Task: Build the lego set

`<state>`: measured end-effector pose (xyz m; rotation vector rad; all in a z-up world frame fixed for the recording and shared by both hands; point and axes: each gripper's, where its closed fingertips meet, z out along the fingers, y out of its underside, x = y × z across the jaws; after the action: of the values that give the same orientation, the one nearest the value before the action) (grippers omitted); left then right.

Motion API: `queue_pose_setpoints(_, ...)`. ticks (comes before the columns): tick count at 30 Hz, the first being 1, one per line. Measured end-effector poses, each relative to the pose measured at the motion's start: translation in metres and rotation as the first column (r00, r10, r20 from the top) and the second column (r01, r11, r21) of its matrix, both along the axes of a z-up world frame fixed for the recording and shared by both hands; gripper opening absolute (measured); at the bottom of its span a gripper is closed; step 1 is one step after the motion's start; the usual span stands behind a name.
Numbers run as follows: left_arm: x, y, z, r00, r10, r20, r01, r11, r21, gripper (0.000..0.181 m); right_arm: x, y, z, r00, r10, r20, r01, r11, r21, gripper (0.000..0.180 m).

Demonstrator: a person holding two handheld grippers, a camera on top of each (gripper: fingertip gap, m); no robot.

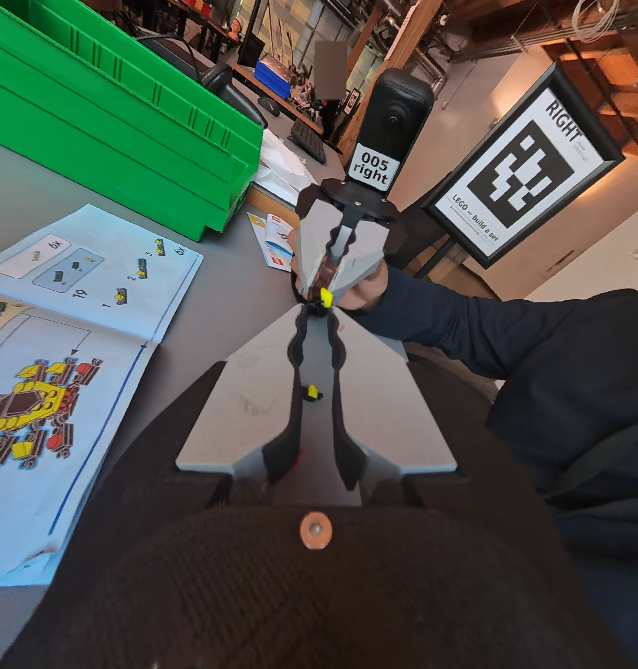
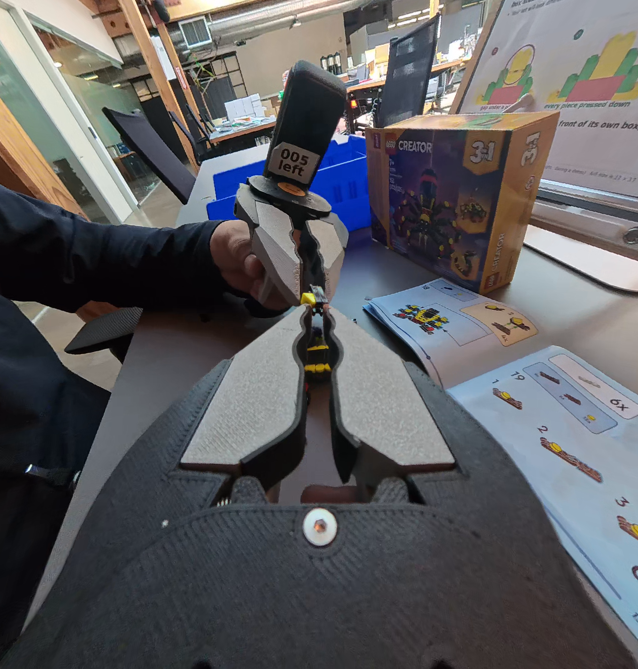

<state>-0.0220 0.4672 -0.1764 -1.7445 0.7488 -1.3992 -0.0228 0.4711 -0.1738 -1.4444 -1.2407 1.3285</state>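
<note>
So the grey tabletop [image 1: 216, 289] carries pretty much everything. Biggest thing on it is the stack of green bins [image 1: 103, 119] along the far left in the left wrist view, and from the right wrist view there's a blue bin [image 2: 342, 181] behind the grippers. Next to that stands the lego box [image 2: 451, 202], upright, with a big white instruction poster [image 2: 578, 90] leaning behind it. A framed sign with a black-and-white marker [image 1: 527, 170] stands on the other side.

The instruction booklet [image 1: 75, 344] lies open and flat on the tabletop, off to the side of both grippers, showing a yellow and brown model plus numbered steps. A smaller folded leaflet [image 1: 274, 239] sits further back near the green bins.

Both grippers are held up above the tabletop, tip to tip. The left gripper [image 1: 315, 311] has its fingers clenched down to a narrow gap at the tips, pinching a small black lego piece [image 1: 316, 309]. The right gripper [image 2: 315, 311] faces it, fingers also pinched nearly together, holding a brown lego piece [image 1: 322, 275] that has a small yellow piece [image 1: 326, 297] at its tip. The two pieces meet right where the tips touch, so that's where the build is: in the air between the two grippers.

One more little yellow-and-black piece [image 1: 312, 392] lies on the tabletop, seen through the gap between the left fingers.
</note>
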Motion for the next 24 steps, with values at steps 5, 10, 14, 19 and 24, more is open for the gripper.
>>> queue_pose_setpoints(5, -0.0014, -0.0009, 0.001, 1.0, -0.008, 0.008, 0.008, 1.0, -0.012, 0.005, 0.0027, 0.0006, 0.0012, 1.0, 0.01, -0.007, -0.01, 1.0, -0.026, 0.003)
queue_pose_setpoints(10, -0.0026, -0.0023, 0.0032, 1.0, -0.017, 0.012, 0.017, 1.0, -0.008, 0.006, 0.0031, -0.0005, -0.0006, 1.0, 0.02, 0.005, -0.019, 0.999, -0.032, 0.003)
queue_pose_setpoints(14, -0.0037, -0.0006, 0.0027, 1.0, -0.006, 0.008, 0.006, 1.0, -0.01, 0.008, 0.0025, -0.0024, -0.002, 0.999, 0.031, 0.01, -0.031, 0.999, -0.04, 0.003)
queue_pose_setpoints(19, -0.0022, -0.0026, 0.0002, 1.0, -0.015, -0.002, 0.015, 1.0, -0.009, 0.004, 0.0012, -0.0046, -0.0035, 0.999, 0.042, 0.017, -0.041, 0.998, -0.047, 0.003)
queue_pose_setpoints(24, -0.0022, -0.0036, 0.0, 1.0, -0.025, 0.007, 0.025, 1.0, -0.014, 0.004, 0.0012, -0.0052, -0.0033, 0.999, 0.054, 0.007, -0.053, 0.996, -0.07, 0.003)
